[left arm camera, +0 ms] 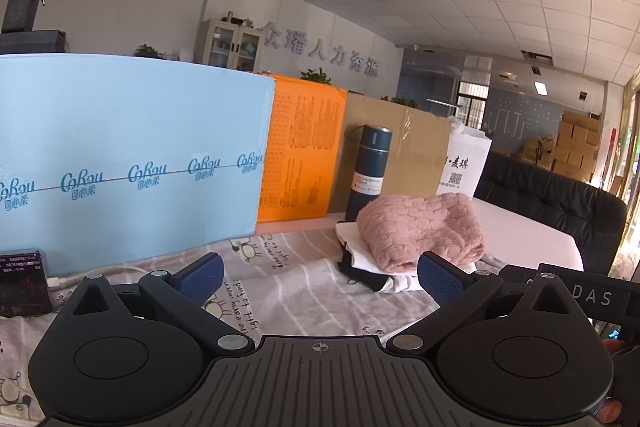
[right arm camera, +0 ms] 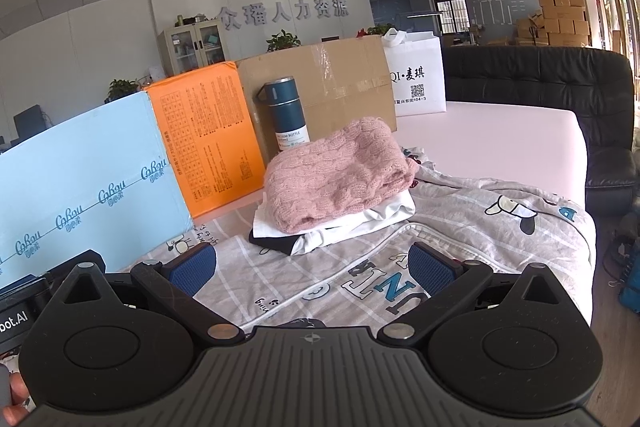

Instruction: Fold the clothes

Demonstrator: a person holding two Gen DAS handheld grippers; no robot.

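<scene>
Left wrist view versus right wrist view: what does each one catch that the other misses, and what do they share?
Only the left wrist view shows the small dark box with a white cable beside the blue carton.

Only the right wrist view shows the cartoon dog print on the sheet and the floor clutter past the bed's edge.

Both show the pink sweater atop the folded stack, the teal bottle, and an open, empty gripper: left gripper, right gripper.

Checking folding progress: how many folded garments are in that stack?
3 visible: pink knit sweater on top, white garment beneath, black garment at the bottom. Others may be hidden inside.
</scene>
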